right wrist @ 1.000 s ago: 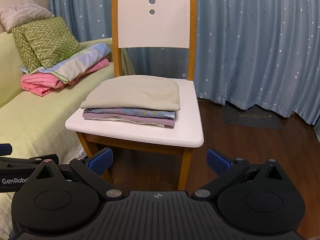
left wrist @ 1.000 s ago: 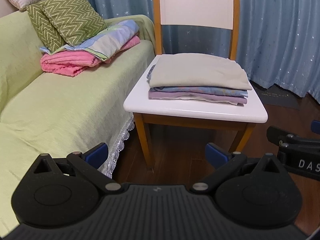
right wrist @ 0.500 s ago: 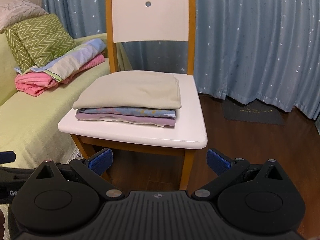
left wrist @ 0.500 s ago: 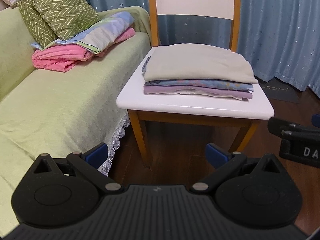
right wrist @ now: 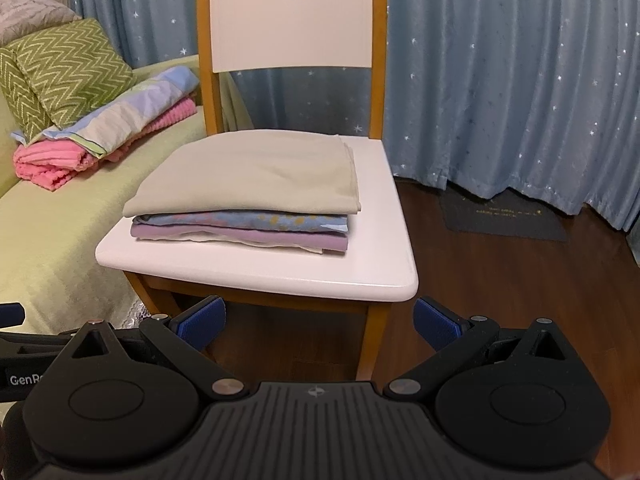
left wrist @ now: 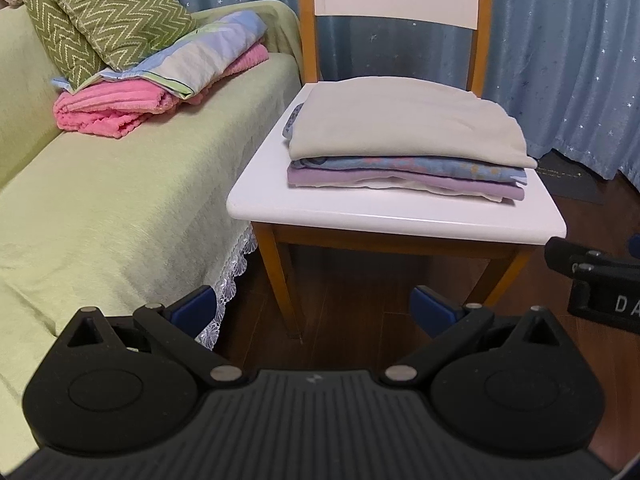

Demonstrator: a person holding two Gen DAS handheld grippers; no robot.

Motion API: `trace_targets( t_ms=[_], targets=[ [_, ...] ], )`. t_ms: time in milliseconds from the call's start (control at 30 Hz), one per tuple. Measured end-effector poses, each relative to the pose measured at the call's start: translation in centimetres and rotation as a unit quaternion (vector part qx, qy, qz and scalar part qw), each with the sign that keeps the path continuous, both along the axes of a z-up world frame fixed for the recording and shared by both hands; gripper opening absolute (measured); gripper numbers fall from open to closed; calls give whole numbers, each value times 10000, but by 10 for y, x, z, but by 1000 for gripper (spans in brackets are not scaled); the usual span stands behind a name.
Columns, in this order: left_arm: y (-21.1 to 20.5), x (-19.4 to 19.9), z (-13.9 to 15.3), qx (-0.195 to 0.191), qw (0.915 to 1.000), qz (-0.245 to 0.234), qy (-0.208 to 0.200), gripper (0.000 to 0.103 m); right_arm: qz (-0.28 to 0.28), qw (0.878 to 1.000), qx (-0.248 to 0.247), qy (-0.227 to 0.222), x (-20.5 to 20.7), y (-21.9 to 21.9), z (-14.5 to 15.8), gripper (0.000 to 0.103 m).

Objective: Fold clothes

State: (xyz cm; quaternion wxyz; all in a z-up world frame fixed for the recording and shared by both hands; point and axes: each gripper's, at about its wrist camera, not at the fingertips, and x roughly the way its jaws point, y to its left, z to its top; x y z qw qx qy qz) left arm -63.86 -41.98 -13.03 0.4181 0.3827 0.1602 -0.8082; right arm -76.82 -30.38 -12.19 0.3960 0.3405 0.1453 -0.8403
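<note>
Left gripper: jaws spread wide, nothing between the blue pads, held low, short of the chair's front edge. Right gripper: same, wide apart and empty, aimed at the front of the seat. Each gripper shows at the margin of the other's view, so the two sit close side by side.

Task item: stack of folded clothes on the white seat. Beige piece on top, blue print piece under it, lilac piece at the bottom. All three look folded already; judgement: stack is done or nearly so, next move unclear.

Risks, as judged:
- Pinching only the beige layer's front fold would likely drag it off and undo the fold; cloth is limp, slides on the layers below.
- Coming in low, pads may strike the seat rim before reaching cloth.
- Grippers near each other; converging on one edge could make them knock.
- Lilac layer has a loose white edge at front right; may snag a pad.

Edges and room:
- Stack sits toward seat's left and back. Bare seat at front and along right side.
- Chair back blocks the rear.
- Sofa w/ green cover just beside chair on left; lace trim hangs near chair leg. Tight there.
- Right side: open dark wood floor, curtain well back. Best clearance.
</note>
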Motion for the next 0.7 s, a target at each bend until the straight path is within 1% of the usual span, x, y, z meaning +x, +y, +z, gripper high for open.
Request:
trace_targets(
  t_ms=[433, 700],
  targets=[
    [-20, -14, -11, 79, 9999, -34, -78, 102, -60, 9999, 52, -91, -12, -18, -11, 103],
    [-32, -23, -17, 117, 9998, -62, -128, 102, -148, 9997, 67, -165, -21, -21, -18, 103]
  ],
)
